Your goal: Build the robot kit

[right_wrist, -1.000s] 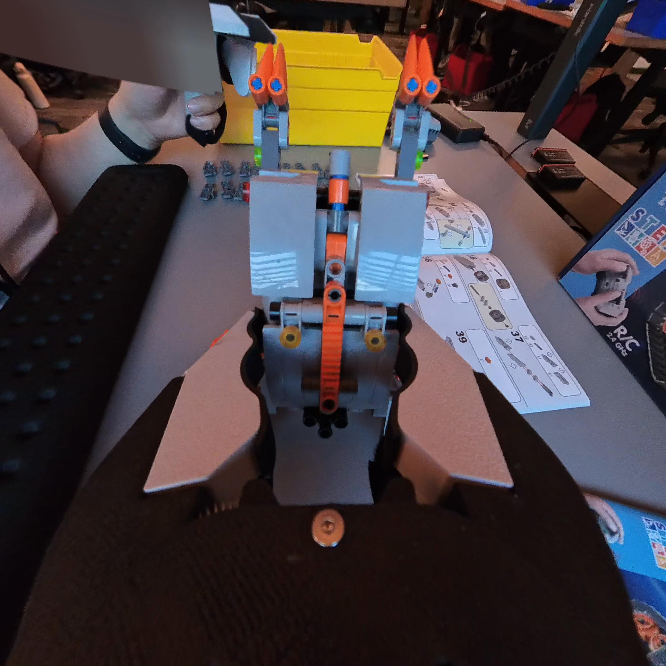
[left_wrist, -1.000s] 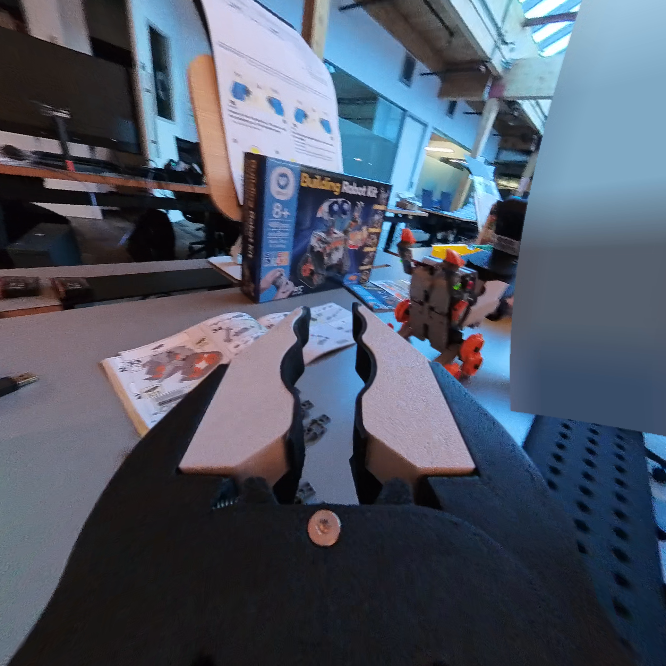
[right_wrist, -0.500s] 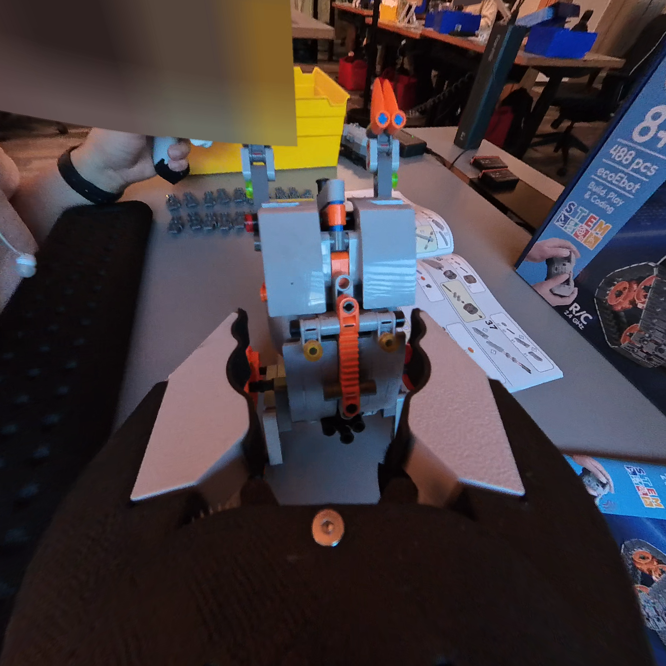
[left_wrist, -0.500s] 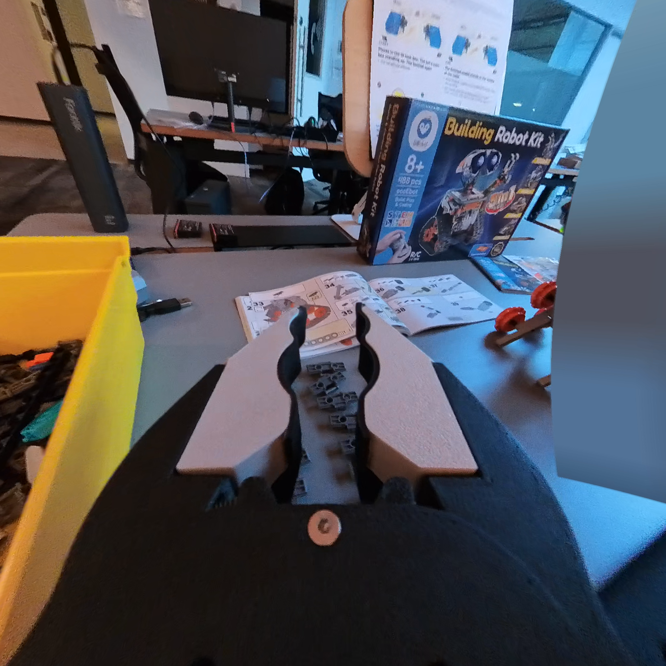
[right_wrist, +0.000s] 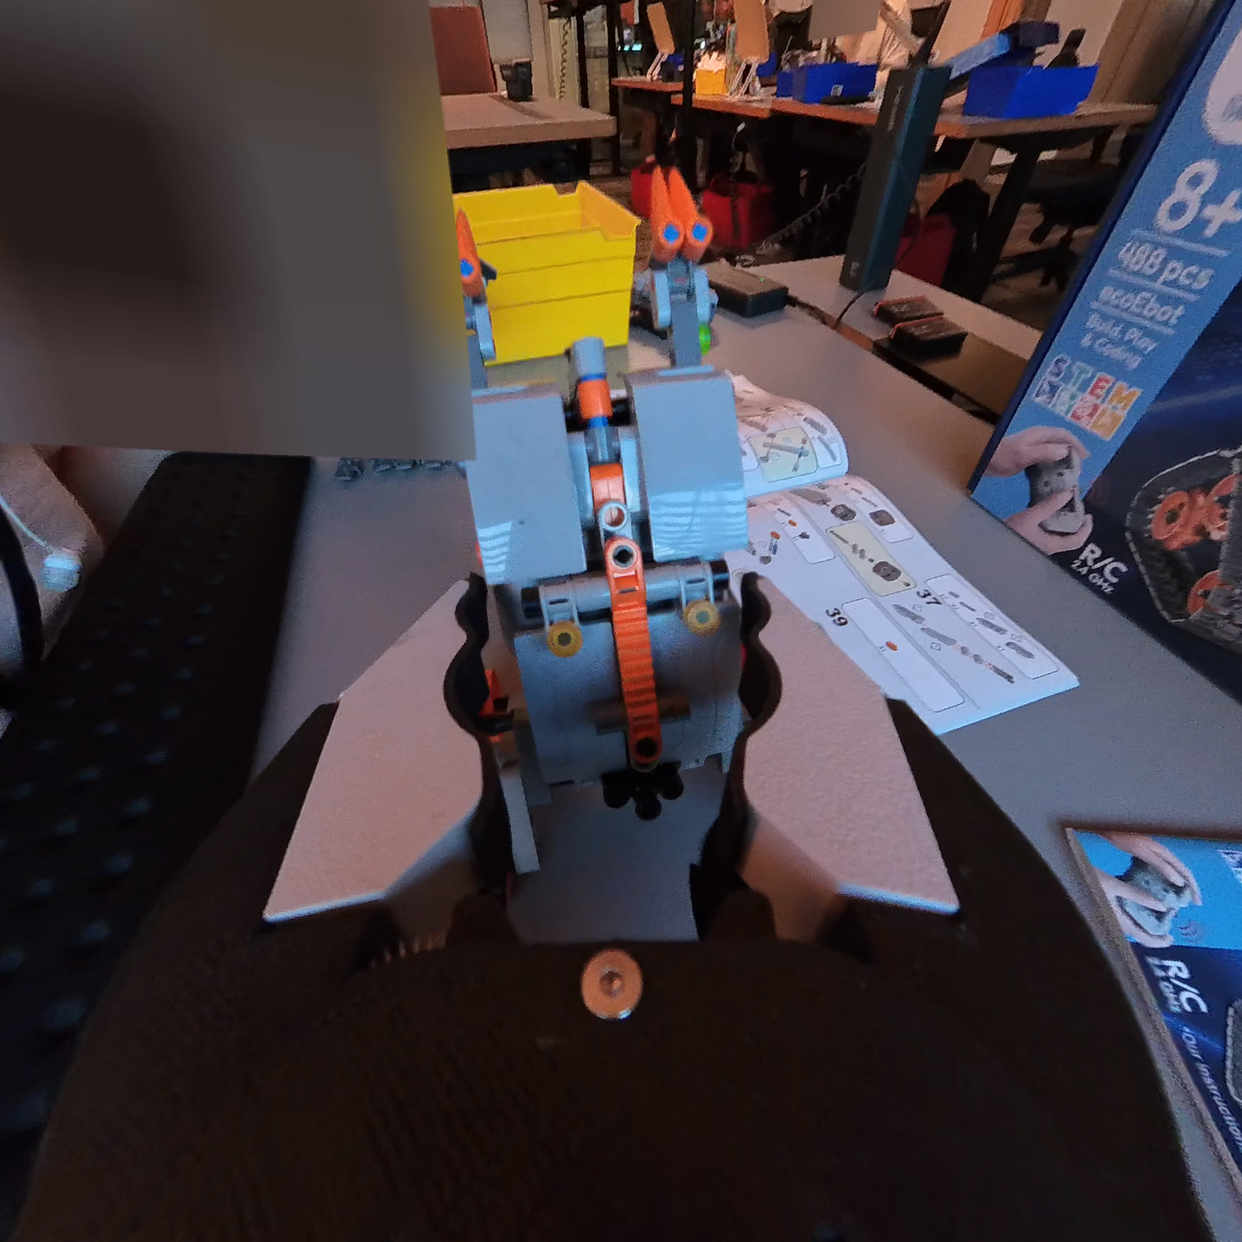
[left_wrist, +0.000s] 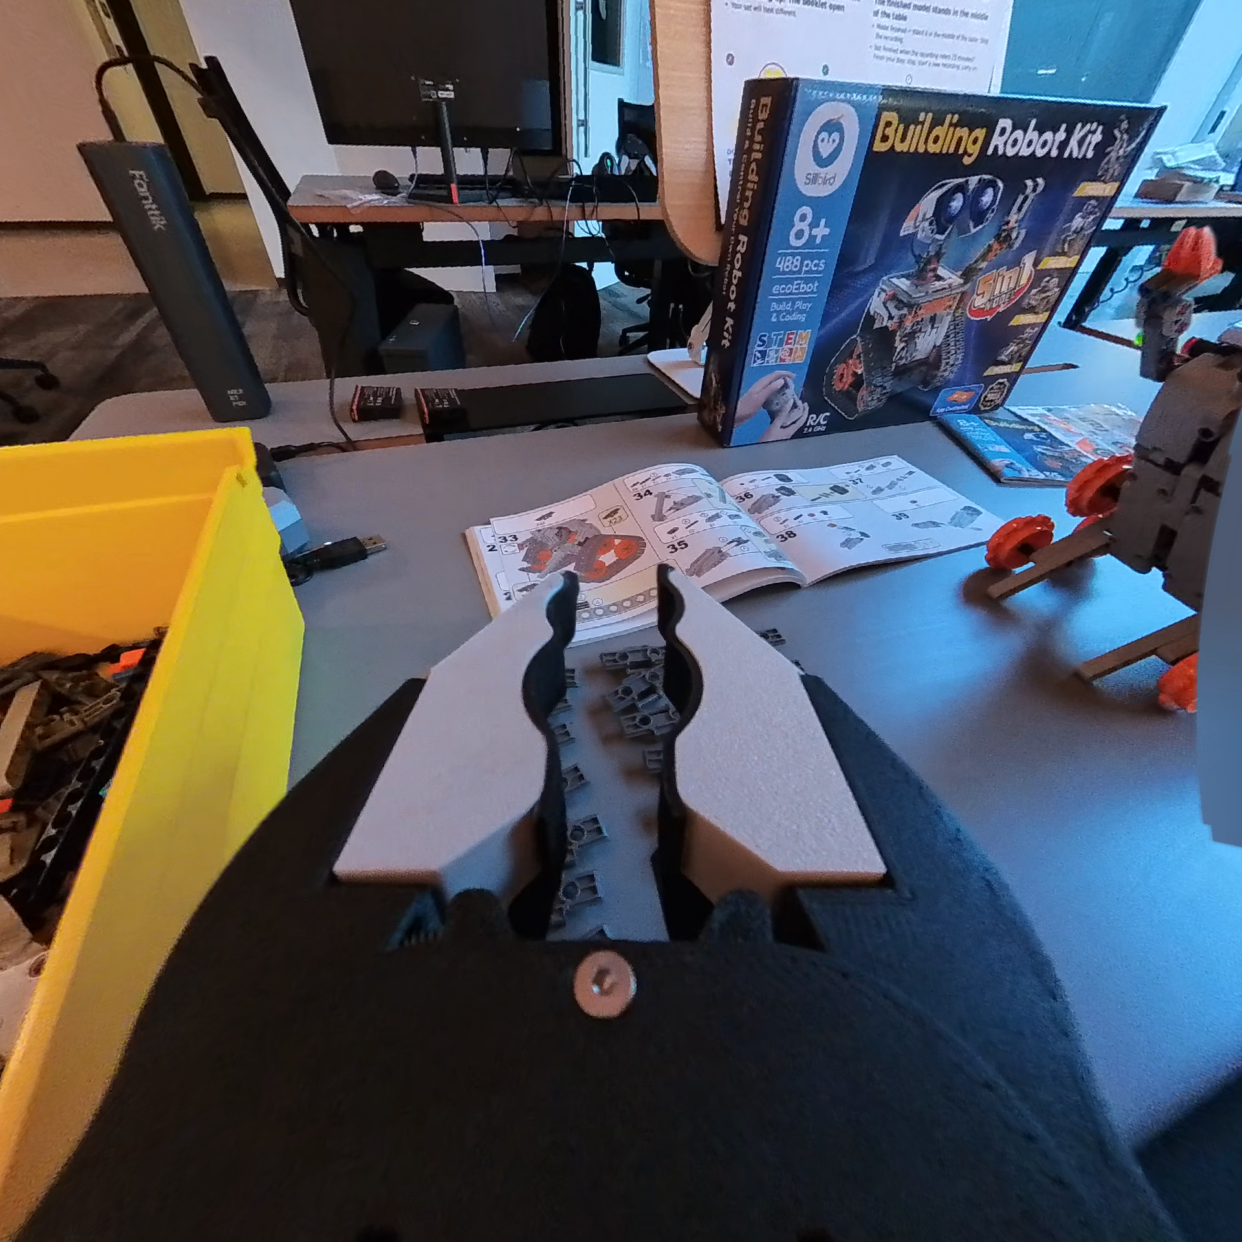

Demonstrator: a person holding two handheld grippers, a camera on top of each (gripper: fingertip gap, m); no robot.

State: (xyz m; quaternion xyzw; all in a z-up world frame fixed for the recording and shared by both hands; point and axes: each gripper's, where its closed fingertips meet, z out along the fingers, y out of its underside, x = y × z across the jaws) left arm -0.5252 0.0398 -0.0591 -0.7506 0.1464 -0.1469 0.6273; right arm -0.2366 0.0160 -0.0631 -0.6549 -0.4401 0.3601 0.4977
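Observation:
My right gripper (right_wrist: 610, 591) is shut on a grey and orange brick-built robot model (right_wrist: 608, 537), gripping its lower body from both sides and holding it upright over the grey table (right_wrist: 376, 558). The model also shows at the right edge of the left wrist view (left_wrist: 1156, 484). My left gripper (left_wrist: 617, 585) is open by a narrow gap and empty, hovering over several small dark grey connector pieces (left_wrist: 635, 685) laid in rows on the table (left_wrist: 941, 773). An open instruction booklet (left_wrist: 732, 524) lies just beyond its tips.
A yellow parts bin (left_wrist: 134, 638) with loose pieces stands at the left, seen too in the right wrist view (right_wrist: 551, 269). The blue kit box (left_wrist: 907, 255) stands behind the booklet. A black perforated mat (right_wrist: 134, 672) lies along the near edge. A USB cable (left_wrist: 336, 551) lies by the bin. Some 30 cm of space lies between my two pairs of fingers.
My left gripper has swung left and tilted down, from facing the box and model to hovering over the connector pieces by the bin. My right gripper turned slightly with the model held.

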